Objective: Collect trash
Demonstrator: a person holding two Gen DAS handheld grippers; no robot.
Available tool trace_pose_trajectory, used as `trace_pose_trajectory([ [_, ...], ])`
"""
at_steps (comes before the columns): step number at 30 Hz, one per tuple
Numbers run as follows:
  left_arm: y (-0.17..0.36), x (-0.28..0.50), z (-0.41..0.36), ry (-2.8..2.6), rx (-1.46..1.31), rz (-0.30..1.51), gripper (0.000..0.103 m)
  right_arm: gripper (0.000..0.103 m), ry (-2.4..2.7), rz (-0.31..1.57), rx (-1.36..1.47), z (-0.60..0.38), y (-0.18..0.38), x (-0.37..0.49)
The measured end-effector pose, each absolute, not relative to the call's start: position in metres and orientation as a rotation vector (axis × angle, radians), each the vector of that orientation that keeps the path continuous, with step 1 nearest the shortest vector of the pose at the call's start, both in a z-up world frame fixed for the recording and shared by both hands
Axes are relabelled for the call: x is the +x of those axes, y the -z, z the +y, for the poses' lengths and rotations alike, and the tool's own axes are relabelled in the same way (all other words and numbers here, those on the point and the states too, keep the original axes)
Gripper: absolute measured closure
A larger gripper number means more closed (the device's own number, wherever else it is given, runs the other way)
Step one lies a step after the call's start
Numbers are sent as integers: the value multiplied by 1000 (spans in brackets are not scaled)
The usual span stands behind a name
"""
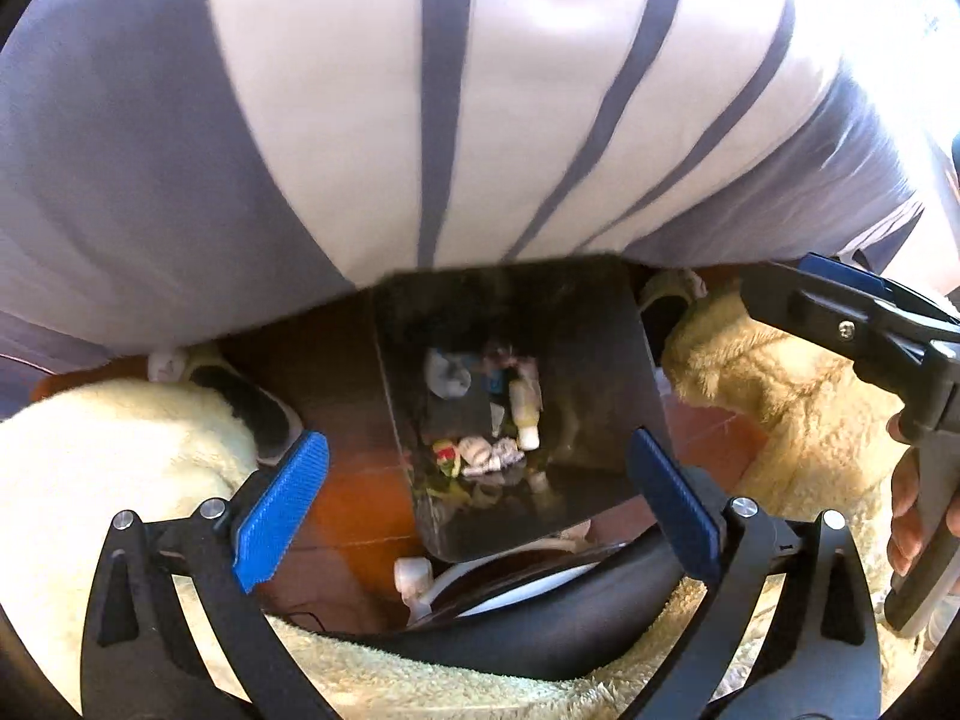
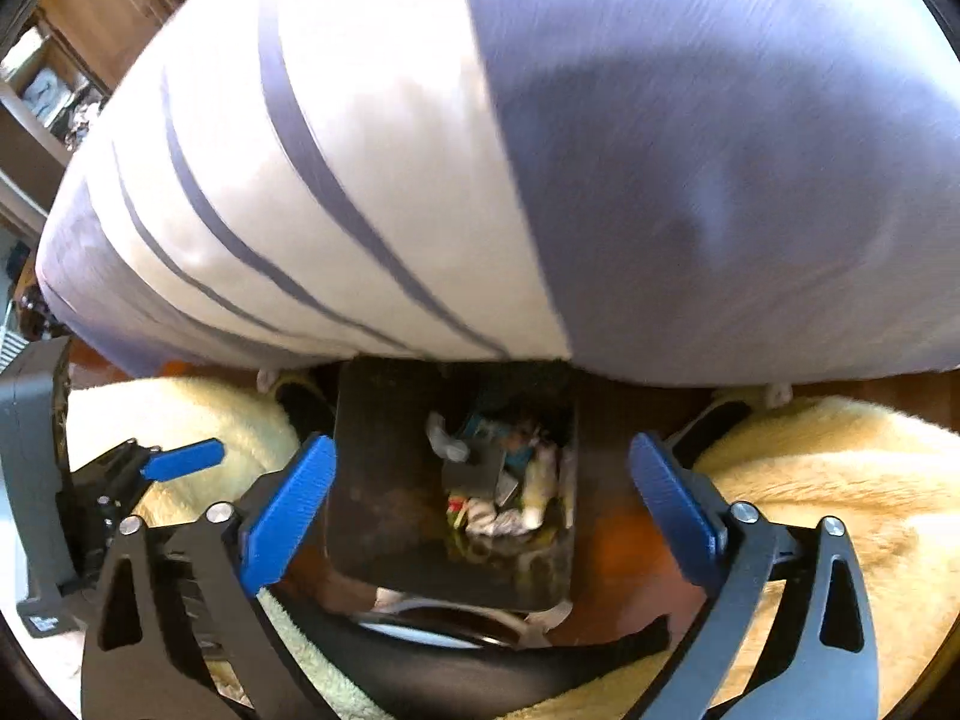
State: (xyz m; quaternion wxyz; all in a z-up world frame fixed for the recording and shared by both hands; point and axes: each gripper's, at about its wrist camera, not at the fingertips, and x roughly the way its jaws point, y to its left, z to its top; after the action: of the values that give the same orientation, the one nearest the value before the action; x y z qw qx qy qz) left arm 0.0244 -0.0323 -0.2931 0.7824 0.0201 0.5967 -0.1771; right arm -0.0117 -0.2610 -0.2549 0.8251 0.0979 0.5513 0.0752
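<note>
Trash bin [image 1: 600, 396] beneath both splayed grippers.

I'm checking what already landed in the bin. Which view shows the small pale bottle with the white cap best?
The left wrist view: the bottle lies lengthwise in the open, body and cap both clear, among the trash in the bin. In the right wrist view it is blurred, so its outline is hard to make out.

Lighting: bright daylight, strong fisheye curvature.
Striped bedding [image 1: 480, 90] glares and blurs; bin [image 2: 390, 480] interior shadowed; corners vignetted black.
</note>
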Motion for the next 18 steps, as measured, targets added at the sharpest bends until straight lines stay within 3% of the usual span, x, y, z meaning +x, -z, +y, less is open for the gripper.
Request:
trace_pose_trajectory([
  [10, 211, 6, -24, 357, 54, 1058, 8, 4, -101, 981, 120, -273, 186, -39],
  [18, 97, -26, -14, 306, 57, 700, 8, 3, -31, 628, 83, -284, 77, -81],
])
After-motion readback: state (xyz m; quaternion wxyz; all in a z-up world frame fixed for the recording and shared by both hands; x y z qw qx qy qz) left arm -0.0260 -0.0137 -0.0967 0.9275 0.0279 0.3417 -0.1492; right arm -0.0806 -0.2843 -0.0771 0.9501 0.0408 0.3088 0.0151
